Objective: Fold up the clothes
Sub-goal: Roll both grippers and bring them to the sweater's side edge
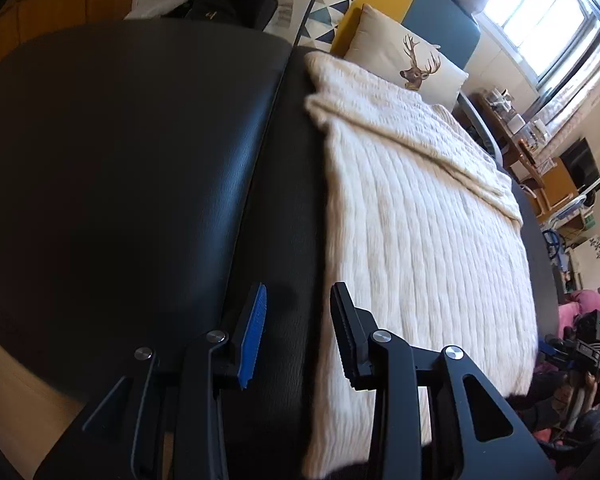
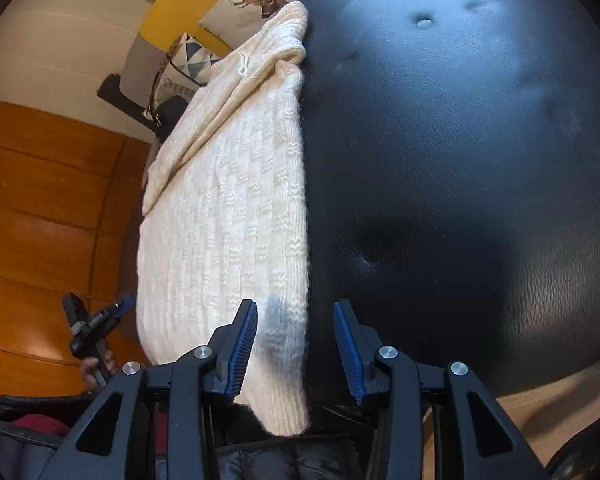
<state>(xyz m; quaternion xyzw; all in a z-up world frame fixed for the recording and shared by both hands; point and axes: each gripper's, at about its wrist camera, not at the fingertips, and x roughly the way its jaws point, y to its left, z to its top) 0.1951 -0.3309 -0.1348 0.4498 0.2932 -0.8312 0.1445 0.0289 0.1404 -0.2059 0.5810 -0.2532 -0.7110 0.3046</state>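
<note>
A cream knitted sweater [image 1: 420,216] lies flat on a black leather seat [image 1: 120,160], with a sleeve folded across its far part. My left gripper [image 1: 300,320] is open over the bare black leather, just left of the sweater's long edge, with nothing between its fingers. In the right wrist view the sweater [image 2: 228,208] runs along the left of the black seat [image 2: 460,160]. My right gripper [image 2: 294,308] is open above the sweater's near corner and casts a shadow on the knit; its pads do not press the cloth. Each view shows the other gripper [image 1: 588,344] [image 2: 92,328] across the sweater, in a hand.
A deer-print pillow [image 1: 412,64], a patterned cushion [image 1: 324,12] and a black handbag [image 1: 228,4] sit beyond the sweater. A bright window [image 1: 540,4] and a cluttered desk [image 1: 532,140] lie to the right. Wooden floor [image 2: 40,200] surrounds the seat.
</note>
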